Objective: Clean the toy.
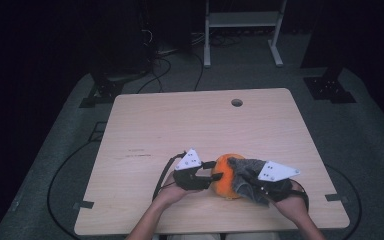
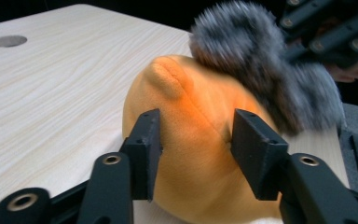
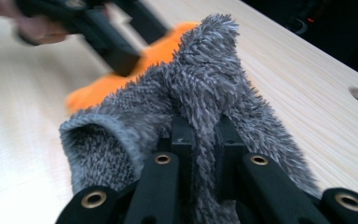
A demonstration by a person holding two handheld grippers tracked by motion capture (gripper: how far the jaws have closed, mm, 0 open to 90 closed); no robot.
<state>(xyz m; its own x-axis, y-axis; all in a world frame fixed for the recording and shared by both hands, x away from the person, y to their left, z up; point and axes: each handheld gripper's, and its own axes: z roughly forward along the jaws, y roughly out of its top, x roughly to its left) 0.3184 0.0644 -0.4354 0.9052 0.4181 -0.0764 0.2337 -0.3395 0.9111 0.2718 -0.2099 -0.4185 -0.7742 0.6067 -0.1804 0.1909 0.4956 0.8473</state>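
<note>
High view first: low in the frame, just right of centre, an orange plush ball (image 1: pixel 225 176) sits on the wooden table (image 1: pixel 200 125) with a grey fuzzy cloth (image 1: pixel 247 175) draped over its right side. The left gripper (image 1: pixel 211 176) comes at it from the left of the picture, the right gripper (image 1: pixel 250 175) from the right, so the ball is squeezed in between the two hands.

Left gripper view now: the ball (image 2: pixel 191 126) is dead ahead, wedged between the two black jaws, pads pressing its soft sides, a pinch on the plush. The cloth (image 2: pixel 261 65) rides on top at upper right.

Right gripper view: jaws drawn tight together on a fold of the cloth (image 3: pixel 200 98), with the orange ball (image 3: pixel 116 81) beyond it at upper left. The cloth's long run goes away from this gripper, over the ball. My read is the right hand leads any wipe while the left steadies.

Hard to make out: the ball's underside, the patch beneath the cloth, and the blurred far gripper in each close view.
</note>
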